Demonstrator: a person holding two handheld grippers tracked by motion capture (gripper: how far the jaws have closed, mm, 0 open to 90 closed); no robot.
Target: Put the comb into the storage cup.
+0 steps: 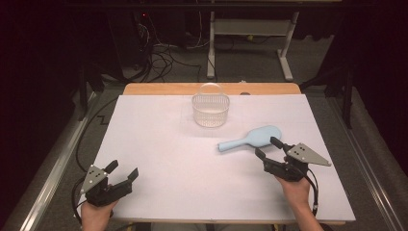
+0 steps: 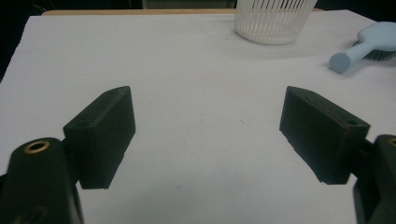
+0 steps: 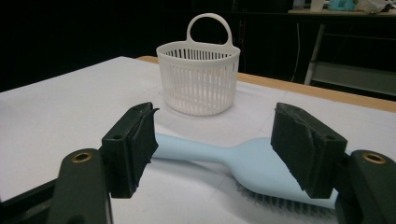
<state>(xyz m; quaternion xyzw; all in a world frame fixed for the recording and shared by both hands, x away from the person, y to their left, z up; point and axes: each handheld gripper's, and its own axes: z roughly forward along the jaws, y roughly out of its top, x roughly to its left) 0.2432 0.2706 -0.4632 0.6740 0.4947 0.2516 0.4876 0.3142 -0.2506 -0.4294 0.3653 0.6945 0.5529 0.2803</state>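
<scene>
Gaping wide, the right gripper [image 3: 212, 144] straddles the unlabelled blue brush [image 3: 243, 161]; left gripper [image 2: 208, 133] open, empty.

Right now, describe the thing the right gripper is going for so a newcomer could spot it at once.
Start at the white table top; past its middle stands a white slotted basket. Nearer and to the right of it lies a pale blue hairbrush, bristles down, just ahead of the open right gripper. It is the only blue thing there, flat with a long handle, unlike the upright basket.
</scene>
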